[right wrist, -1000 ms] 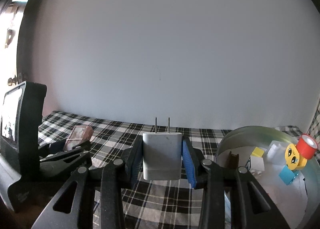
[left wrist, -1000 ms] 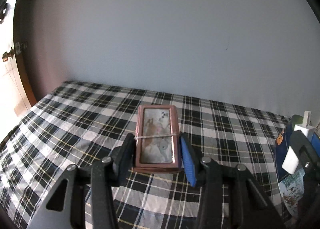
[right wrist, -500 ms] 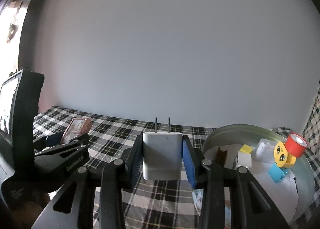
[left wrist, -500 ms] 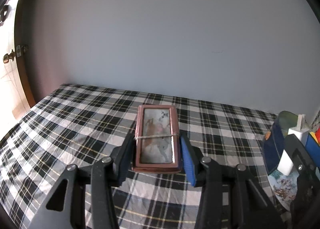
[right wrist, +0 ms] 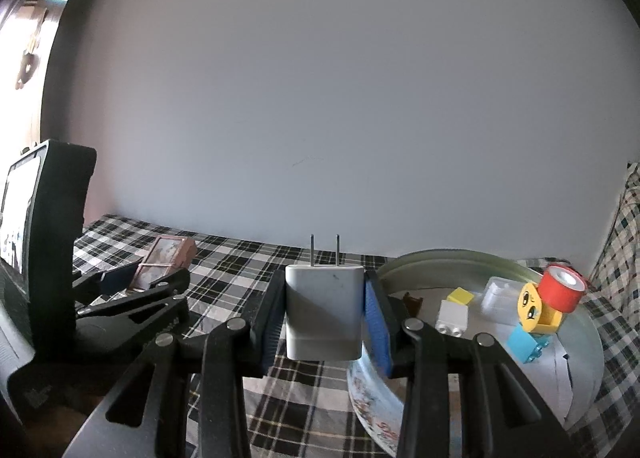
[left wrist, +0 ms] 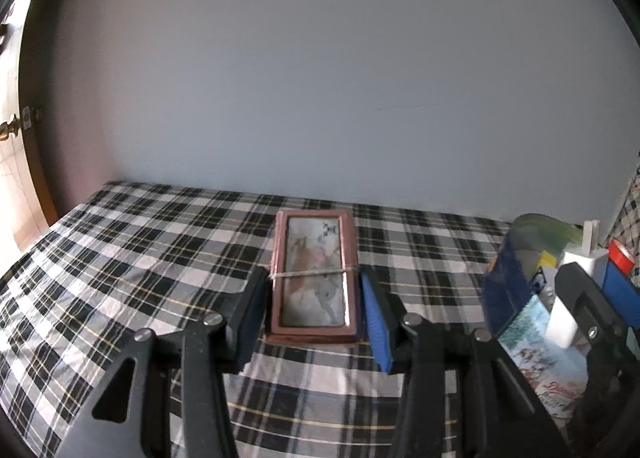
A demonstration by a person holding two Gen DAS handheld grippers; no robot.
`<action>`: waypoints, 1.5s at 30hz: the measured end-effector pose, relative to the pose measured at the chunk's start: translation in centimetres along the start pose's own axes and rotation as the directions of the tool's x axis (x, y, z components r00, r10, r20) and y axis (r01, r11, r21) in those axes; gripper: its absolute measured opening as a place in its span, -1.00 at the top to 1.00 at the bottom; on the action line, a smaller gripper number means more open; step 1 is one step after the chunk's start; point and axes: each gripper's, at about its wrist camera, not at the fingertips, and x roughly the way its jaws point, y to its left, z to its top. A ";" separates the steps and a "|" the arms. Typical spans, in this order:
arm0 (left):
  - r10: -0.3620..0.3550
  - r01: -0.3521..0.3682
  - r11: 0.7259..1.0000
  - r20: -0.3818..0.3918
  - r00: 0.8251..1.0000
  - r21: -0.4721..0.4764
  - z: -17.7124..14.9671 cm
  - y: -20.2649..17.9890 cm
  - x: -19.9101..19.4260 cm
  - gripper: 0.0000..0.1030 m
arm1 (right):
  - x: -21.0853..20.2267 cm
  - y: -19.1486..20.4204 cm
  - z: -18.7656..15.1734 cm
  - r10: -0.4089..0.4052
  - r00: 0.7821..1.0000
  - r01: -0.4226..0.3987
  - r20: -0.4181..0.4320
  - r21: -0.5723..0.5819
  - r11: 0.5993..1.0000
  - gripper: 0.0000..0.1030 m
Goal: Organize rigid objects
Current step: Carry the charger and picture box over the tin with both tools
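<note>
My right claw [right wrist: 324, 316] still pinches the white charger [right wrist: 324, 310], now nearer the round tin [right wrist: 576, 374], beside its rim. My left claw [left wrist: 312, 314] stays clamped on the pink case [left wrist: 313, 278], farther from the tin.

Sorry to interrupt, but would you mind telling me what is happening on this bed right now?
A person is sorting small items with two handheld grippers. The left gripper is clamped on a pink framed box bound with a rubber band, above the plaid bedspread. The right gripper holds a white wall charger, prongs up, at the edge of a round tin that holds toy blocks.
</note>
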 end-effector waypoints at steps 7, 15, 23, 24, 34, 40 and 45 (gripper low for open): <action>-0.008 0.007 1.000 0.026 1.000 0.011 0.0 -1.4 -0.9 0.13 | -0.8 -1.5 0.0 -0.003 1.000 0.002 0.011 0.027 1.000 0.21; -0.040 0.040 0.999 0.047 0.998 0.012 -0.2 -3.7 -1.9 0.13 | -1.5 -3.2 0.1 -0.025 0.999 0.023 0.039 0.043 0.999 0.21; -0.080 0.078 0.997 0.065 0.995 0.026 -0.2 -6.6 -2.4 0.13 | -2.5 -5.4 0.0 -0.073 0.995 0.069 0.070 0.057 0.996 0.21; -0.084 0.083 0.996 0.067 0.994 0.027 -0.1 -6.9 -2.5 0.13 | -2.6 -5.9 0.1 -0.085 0.993 0.081 0.078 0.058 0.995 0.21; -0.136 0.133 0.990 0.086 0.987 0.043 0.4 -10.6 -2.8 0.13 | -2.8 -10.4 0.3 -0.159 0.983 0.150 0.088 0.104 0.983 0.21; -0.168 0.162 0.984 0.089 0.982 0.073 0.6 -13.1 -2.7 0.13 | -2.7 -12.2 0.5 -0.199 0.976 0.188 0.084 0.121 0.975 0.21; -0.184 0.176 0.980 0.082 0.980 0.091 0.8 -14.7 -2.1 0.13 | -2.8 -13.6 0.9 -0.223 0.971 0.212 0.083 0.124 0.969 0.21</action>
